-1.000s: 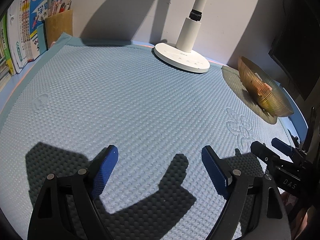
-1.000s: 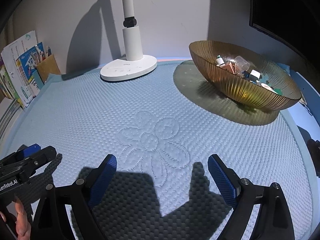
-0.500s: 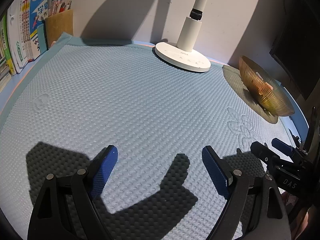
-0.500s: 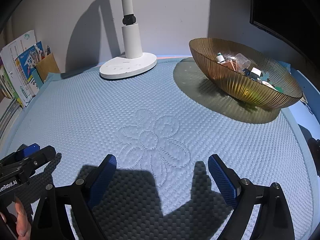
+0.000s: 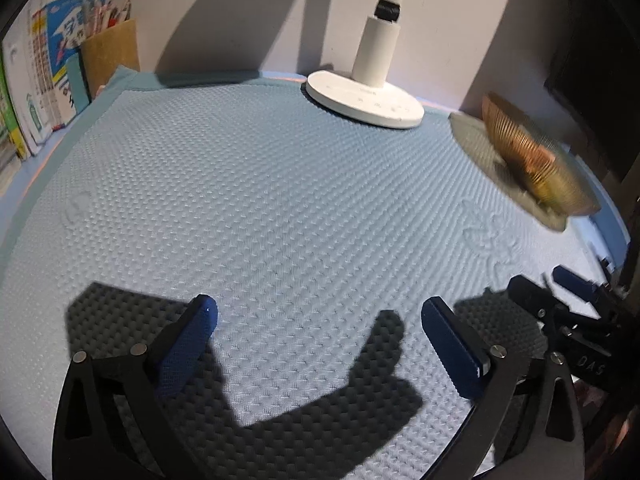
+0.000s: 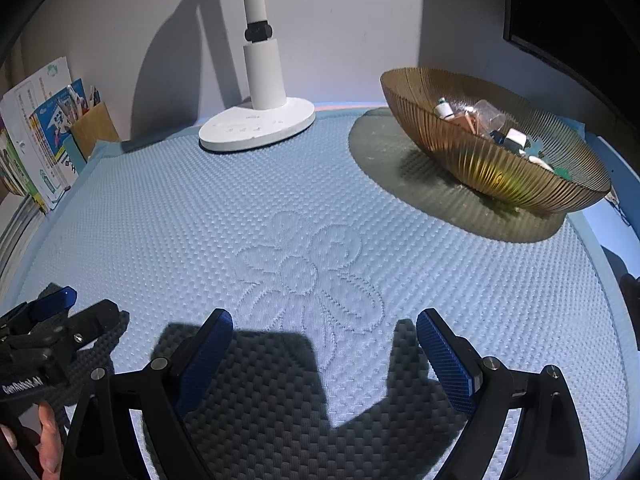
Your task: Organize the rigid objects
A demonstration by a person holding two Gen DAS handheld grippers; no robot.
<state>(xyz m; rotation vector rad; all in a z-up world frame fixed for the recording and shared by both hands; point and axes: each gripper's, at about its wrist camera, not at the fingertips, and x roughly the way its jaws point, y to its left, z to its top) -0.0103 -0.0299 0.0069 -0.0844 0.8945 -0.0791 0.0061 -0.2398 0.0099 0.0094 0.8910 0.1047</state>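
While both of my tongs hang low over the blue mat (image 6: 280, 200), neither is pinching anything. My left tongs (image 5: 319, 322) stand spread wide, with only bare mat and their own shadow between the blue pads. My right tongs (image 6: 325, 332) are spread just as wide, and the stitched flower (image 6: 308, 264) in the mat lies just ahead of their tips.

From the right tongs I look into the ribbed gold bowl (image 6: 500, 168), which sits ahead and to the right, well apart from the tips. Small things (image 6: 480, 120) lie heaped inside it: little white-capped pieces, something clear, something brownish. I cannot name them more closely. From the left tongs the same bowl (image 5: 532, 168) is far off to the right, blurred and seen from the side, so its contents stay nearly hidden there.

A white lamp base (image 5: 362, 98) stands straight ahead against the wall, and it shows in both views. Books (image 5: 36, 80) and a brown pen holder (image 5: 110, 56) stand ahead on the left, larger and clearer from the left tongs.

Each camera catches the other tongs at its edge: the right ones (image 5: 560, 292) beside my left, the left ones (image 6: 60, 312) beside my right.
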